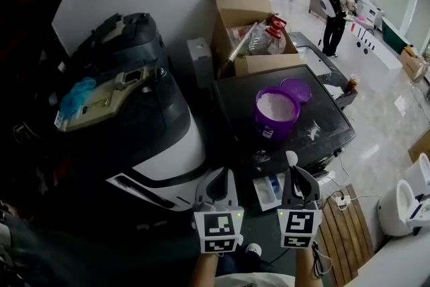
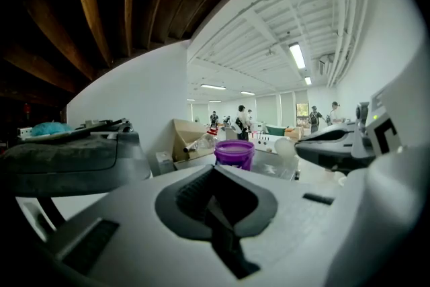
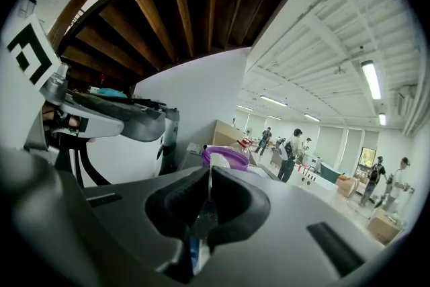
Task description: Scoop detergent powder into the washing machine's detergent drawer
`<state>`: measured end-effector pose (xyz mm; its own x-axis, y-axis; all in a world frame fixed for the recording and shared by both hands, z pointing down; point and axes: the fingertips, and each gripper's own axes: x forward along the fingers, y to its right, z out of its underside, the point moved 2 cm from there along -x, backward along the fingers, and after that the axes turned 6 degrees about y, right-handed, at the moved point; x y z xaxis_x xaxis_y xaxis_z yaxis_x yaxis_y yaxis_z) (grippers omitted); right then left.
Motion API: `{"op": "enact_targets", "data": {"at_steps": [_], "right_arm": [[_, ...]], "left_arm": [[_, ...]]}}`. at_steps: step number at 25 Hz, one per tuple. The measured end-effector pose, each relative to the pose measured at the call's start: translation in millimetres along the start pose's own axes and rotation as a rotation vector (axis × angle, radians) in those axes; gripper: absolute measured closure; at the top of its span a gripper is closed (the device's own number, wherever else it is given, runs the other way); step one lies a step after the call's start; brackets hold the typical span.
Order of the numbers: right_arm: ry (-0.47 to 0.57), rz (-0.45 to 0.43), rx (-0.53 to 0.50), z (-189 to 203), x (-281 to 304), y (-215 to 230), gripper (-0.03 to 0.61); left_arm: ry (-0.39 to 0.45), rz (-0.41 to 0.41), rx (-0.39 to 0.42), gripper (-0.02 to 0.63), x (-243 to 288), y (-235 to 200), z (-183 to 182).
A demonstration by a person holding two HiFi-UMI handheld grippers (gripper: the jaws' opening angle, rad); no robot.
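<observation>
We hold both grippers low, near 6 o'clock in the head view, side by side and apart. Our left gripper (image 1: 218, 178) has its jaws pressed together with nothing between them. Our right gripper (image 1: 295, 175) has its jaws closed down on the thin clear handle of a spoon (image 1: 291, 158), whose small white bowl sticks out past the jaw tips toward 12 o'clock (we cannot tell whether it carries any powder). The detergent drawer (image 1: 271, 190) stands pulled out from the front of the washing machine (image 1: 235, 104). It shows between the two grippers, at about 2 o'clock from the left one and 8 o'clock from the spoon. On the machine's black top, at 12 o'clock from the right gripper and well apart from the spoon, sits the open purple tub (image 1: 269, 128). It is filled with white detergent powder (image 1: 275, 105). Its lid (image 1: 296, 89) lies flat just beside it at 1 o'clock. A few spilled white streaks (image 1: 312, 132) mark the top at the tub's 4 o'clock. A cardboard box (image 1: 235, 7) stands open behind the machine, at 11 o'clock from the tub.
</observation>
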<state>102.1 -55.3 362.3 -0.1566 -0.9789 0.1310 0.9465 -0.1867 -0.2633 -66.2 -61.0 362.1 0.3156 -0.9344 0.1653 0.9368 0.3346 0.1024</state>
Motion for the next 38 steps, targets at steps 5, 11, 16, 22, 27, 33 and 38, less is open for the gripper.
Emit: {"op": "enact_targets", "data": {"at_steps": [5, 11, 16, 22, 27, 33, 38], "right_arm": [[0.061, 0.006, 0.022, -24, -4, 3, 0.557], [0.122, 0.021, 0.031, -48, -11, 9, 0.557], [0.162, 0.036, 0.056, -63, -17, 14, 0.557], [0.192, 0.045, 0.080, -73, -24, 22, 0.557], [0.209, 0.050, 0.107, -78, -28, 24, 0.557], [0.203, 0.046, 0.117, -78, -27, 22, 0.557], [0.204, 0.043, 0.126, -79, -25, 20, 0.557]], "left_arm": [[0.046, -0.019, 0.022, 0.612, -8, -6, -21], [0.091, -0.041, 0.034, 0.612, -17, -12, -40], [0.122, -0.054, 0.044, 0.612, -23, -14, -52], [0.146, -0.055, 0.058, 0.612, -27, -12, -63], [0.166, -0.059, 0.062, 0.612, -31, -14, -70], [0.171, -0.066, 0.062, 0.612, -34, -18, -73], [0.170, -0.072, 0.063, 0.612, -34, -22, -72]]}}
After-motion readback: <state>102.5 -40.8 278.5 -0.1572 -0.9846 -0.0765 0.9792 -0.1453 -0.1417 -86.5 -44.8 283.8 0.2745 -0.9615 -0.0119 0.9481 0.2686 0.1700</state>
